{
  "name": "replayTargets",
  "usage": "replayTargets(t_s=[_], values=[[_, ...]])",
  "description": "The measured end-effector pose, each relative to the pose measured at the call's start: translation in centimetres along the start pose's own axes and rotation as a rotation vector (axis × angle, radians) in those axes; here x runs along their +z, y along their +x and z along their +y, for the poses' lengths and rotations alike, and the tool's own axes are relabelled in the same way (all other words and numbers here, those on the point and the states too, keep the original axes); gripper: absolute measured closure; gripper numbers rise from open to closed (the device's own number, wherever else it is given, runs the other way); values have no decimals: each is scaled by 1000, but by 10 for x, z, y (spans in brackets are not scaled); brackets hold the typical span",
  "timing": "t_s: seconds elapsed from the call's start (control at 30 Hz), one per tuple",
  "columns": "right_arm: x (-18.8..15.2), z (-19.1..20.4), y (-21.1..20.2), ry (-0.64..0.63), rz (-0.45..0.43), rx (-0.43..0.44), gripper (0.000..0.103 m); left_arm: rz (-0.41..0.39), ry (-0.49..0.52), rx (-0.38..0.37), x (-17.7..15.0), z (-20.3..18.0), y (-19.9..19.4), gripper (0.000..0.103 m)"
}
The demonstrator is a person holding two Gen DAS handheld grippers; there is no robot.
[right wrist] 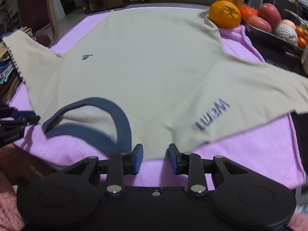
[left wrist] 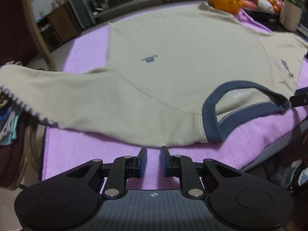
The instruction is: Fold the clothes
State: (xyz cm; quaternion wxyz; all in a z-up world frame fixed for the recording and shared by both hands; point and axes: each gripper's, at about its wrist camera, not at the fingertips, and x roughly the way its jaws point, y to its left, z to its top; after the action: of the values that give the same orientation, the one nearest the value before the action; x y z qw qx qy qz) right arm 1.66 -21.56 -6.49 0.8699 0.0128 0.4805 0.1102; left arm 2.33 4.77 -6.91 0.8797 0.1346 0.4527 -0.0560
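A purple fleece cloth [left wrist: 86,53] covers the table, and on it a beige sweatshirt [left wrist: 173,57] lies spread flat, front side up, taking up most of the cloth. Its body runs away from the cameras toward the far edge of the cloth, with the hem at the far side and the neck at the near side. One sleeve [left wrist: 48,96] reaches out past the cloth's edge toward a wooden chair [left wrist: 34,23], its cuff edge showing a small zigzag stitch; the other sleeve [right wrist: 269,88] stretches out the opposite way, over the cloth's other edge. The fabric looks smooth, with curved raglan seams running from the neck to the underarms. A dark blue ribbed collar [left wrist: 211,111] rings the neck opening, and part of it is lifted and folded. Dark blue lettering [right wrist: 211,115] sits on the sweatshirt near the collar, and a smaller dark blue logo [left wrist: 149,58] sits on the chest. Beyond the sweatshirt's far corner stands a large orange fruit [right wrist: 224,14]. The left tongs [left wrist: 154,155] hover just off the sweatshirt's near shoulder edge, spread and empty. The right tongs [right wrist: 156,152] are spread at the near edge beside the collar, gripping nothing.
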Motion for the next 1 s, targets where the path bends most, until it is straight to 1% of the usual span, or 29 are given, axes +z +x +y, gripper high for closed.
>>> replayTargets(t_s=[0.03,0.13,0.17,0.23,0.3,0.37,0.47,0.5,0.53,0.57,0.67,0.7,0.73,0.77,0.83,0.9,0.97,1.0], values=[[0,-2,-4,23,-16,13,74,-10,-31,-7,-2,5,-4,82],[7,-9,-13,100,-84,66,74,-120,-126,-24,3,19,-22,82],[10,-12,-16,125,-106,83,74,-152,-143,-29,7,19,-25,82],[14,-14,-19,171,-135,130,89,-179,-167,-51,15,17,-22,82],[18,-8,-11,190,-109,188,89,-177,-167,-93,23,5,-14,82],[21,1,-1,187,-79,208,89,-162,-148,-115,30,-7,-6,82],[21,6,6,169,-45,195,89,-91,-122,-146,34,-24,12,82],[21,8,8,162,-34,188,89,-46,-107,-155,34,-28,21,82],[21,9,10,155,-23,181,92,-34,-82,-149,32,-32,23,82],[21,10,12,148,-12,174,92,-25,-57,-142,31,-35,24,82],[20,15,19,128,21,154,91,-12,-49,-155,27,-32,21,82],[20,16,21,121,31,147,91,-16,-77,-155,26,-24,17,76],[21,16,19,128,30,150,87,-20,-107,-156,26,-16,13,74],[23,15,13,148,18,167,85,-24,-136,-156,26,-8,9,73],[34,19,-4,169,-35,208,75,-78,-229,-115,29,22,-11,73],[49,28,-24,179,-93,242,68,-127,-332,-78,33,56,-31,69],[68,42,-44,177,-149,271,62,-191,-449,-73,36,96,-52,68],[80,51,-52,183,-178,301,55,-226,-505,-70,38,117,-62,66]])
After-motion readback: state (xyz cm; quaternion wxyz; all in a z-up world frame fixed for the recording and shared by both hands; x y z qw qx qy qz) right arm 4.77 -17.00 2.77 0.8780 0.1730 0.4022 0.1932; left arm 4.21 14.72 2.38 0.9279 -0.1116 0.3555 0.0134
